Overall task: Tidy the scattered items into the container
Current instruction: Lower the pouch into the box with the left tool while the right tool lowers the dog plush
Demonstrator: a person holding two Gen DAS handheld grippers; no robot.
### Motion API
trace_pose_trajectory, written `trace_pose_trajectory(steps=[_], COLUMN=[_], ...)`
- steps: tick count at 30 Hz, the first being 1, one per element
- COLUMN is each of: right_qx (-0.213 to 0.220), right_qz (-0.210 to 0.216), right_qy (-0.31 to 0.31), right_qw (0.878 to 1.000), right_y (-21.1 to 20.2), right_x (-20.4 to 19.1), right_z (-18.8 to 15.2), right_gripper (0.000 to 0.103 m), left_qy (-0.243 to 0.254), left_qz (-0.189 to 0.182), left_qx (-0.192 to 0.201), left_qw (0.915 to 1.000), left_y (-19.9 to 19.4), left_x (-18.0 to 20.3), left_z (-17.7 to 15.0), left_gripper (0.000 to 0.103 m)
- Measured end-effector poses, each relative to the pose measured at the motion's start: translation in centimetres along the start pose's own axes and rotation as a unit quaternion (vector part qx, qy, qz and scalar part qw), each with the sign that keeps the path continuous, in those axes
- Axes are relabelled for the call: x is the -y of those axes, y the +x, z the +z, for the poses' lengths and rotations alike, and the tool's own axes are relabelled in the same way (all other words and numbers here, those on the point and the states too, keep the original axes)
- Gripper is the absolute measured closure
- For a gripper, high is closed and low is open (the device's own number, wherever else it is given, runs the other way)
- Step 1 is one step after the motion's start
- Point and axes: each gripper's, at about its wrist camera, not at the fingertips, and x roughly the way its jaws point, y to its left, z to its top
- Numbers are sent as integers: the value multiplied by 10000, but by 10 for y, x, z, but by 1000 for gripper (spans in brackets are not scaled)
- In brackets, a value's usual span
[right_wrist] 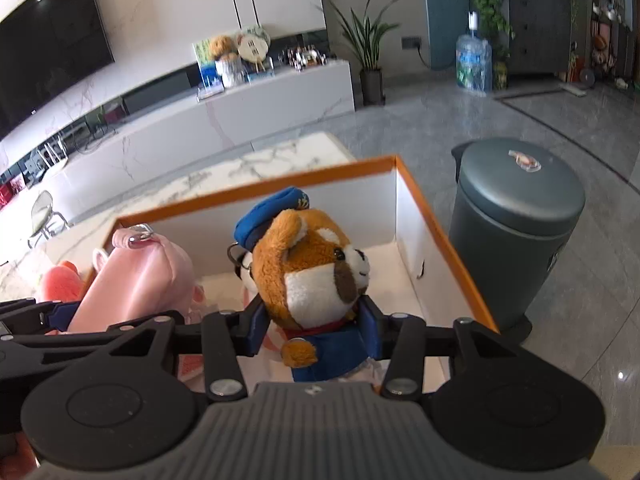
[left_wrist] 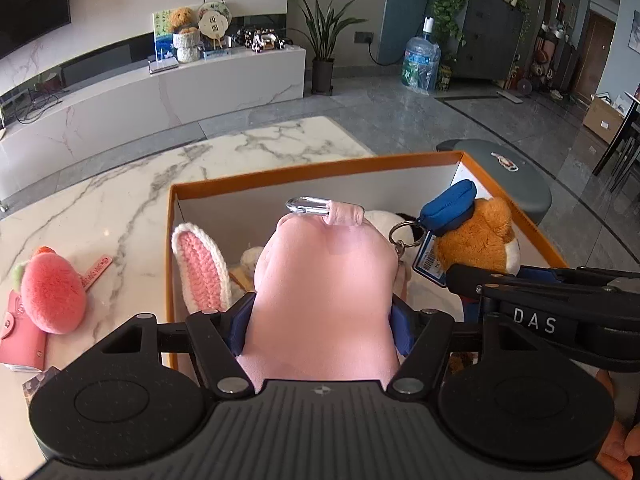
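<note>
My left gripper (left_wrist: 322,320) is shut on a pink plush toy (left_wrist: 324,280) with a silver carabiner (left_wrist: 308,205), held over the orange-rimmed white box (left_wrist: 312,166). My right gripper (right_wrist: 314,326) is shut on a brown plush dog (right_wrist: 316,268) in a blue cap and uniform, also held over the box (right_wrist: 256,196). The dog also shows in the left wrist view (left_wrist: 480,236), and the pink plush in the right wrist view (right_wrist: 136,280). A crocheted pink and white bunny ear (left_wrist: 200,266) sticks up inside the box. A pink strawberry plush (left_wrist: 50,288) lies on the marble table left of the box.
A pink card wallet (left_wrist: 20,340) lies under the strawberry plush on the marble table (left_wrist: 120,200). A grey lidded bin (right_wrist: 516,216) stands on the floor right of the box. A white TV cabinet (left_wrist: 160,92) runs along the far wall.
</note>
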Motion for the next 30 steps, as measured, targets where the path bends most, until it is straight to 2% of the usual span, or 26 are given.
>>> trace_pose_trajectory(steps=[6,13,30], right_qx=[-555,-635,-614], right_qz=[262,73,-426], right_qy=[443,405,136], right_qw=[9971,9971,9971], right_y=[29,41,29], right_x=[10,2,-2], right_z=[-4,-9,-7], right_gripper=[54,53,49], left_qy=[-22,81,4], left_qz=[-69,-29,46], left_qx=[-227,-234,-120], left_qw=[9997,9997,9999], left_y=[11,9,5], left_x=[-5,-2,0], left_z=[-6,-7,-8], left_gripper=[25,24,12])
